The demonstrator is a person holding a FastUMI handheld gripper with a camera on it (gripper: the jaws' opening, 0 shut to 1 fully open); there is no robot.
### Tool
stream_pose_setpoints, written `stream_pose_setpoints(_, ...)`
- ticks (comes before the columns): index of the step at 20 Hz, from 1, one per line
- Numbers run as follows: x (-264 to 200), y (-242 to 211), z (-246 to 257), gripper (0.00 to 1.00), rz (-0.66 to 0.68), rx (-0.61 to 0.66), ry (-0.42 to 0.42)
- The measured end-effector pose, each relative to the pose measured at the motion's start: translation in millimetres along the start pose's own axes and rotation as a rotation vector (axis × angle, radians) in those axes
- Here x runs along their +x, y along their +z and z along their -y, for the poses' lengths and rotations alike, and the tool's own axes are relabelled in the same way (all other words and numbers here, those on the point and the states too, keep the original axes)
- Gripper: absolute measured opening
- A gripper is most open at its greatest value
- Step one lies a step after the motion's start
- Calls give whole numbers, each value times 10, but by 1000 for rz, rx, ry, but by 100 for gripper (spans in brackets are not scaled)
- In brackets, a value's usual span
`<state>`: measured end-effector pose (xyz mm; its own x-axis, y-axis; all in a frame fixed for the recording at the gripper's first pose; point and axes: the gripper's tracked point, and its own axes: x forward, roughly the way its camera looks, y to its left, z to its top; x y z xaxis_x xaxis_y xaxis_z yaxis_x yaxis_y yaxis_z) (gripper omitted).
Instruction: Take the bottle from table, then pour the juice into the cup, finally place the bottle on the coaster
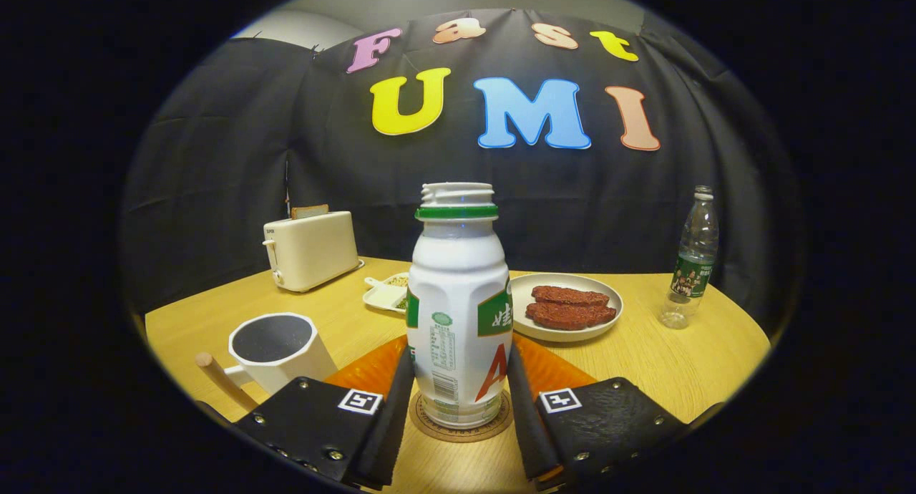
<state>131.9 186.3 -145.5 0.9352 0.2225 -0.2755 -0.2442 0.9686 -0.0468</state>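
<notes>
Two fingers (458, 408) flank my bottle (458, 315), spread, a sliver off each side | bottle upright on coaster (461, 428), cap off, dead centre between them | cup (275, 351) just left | I judge only backing straight out remains.

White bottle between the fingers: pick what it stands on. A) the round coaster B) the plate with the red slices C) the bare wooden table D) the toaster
A. The white bottle stands upright on the round coaster, whose rim shows around its base; the hand-held gripper has a finger on each side of the bottle, though whether they press on it is unclear.
</notes>
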Motion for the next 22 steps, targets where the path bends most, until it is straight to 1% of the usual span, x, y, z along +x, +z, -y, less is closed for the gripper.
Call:
stream_pose_setpoints(3, -26, -14, -8, 66, 23, -23, -5)
stream_pose_setpoints(7, -24, -18, -5, 66, 49, -12, -14)
stream_pose_setpoints(15, -22, -5, -1, 65, 76, -30, -24)
stream_pose_setpoints(16, -25, -13, -5, 68, 78, -32, -26)
stream_pose_setpoints(19, -27, -22, 5, 71, 84, -41, -41)
stream_pose_setpoints(21, -44, 15, -1, 78, 104, -43, -41)
stream_pose_setpoints(22, -69, 38, -10, 86, 120, -43, -39)
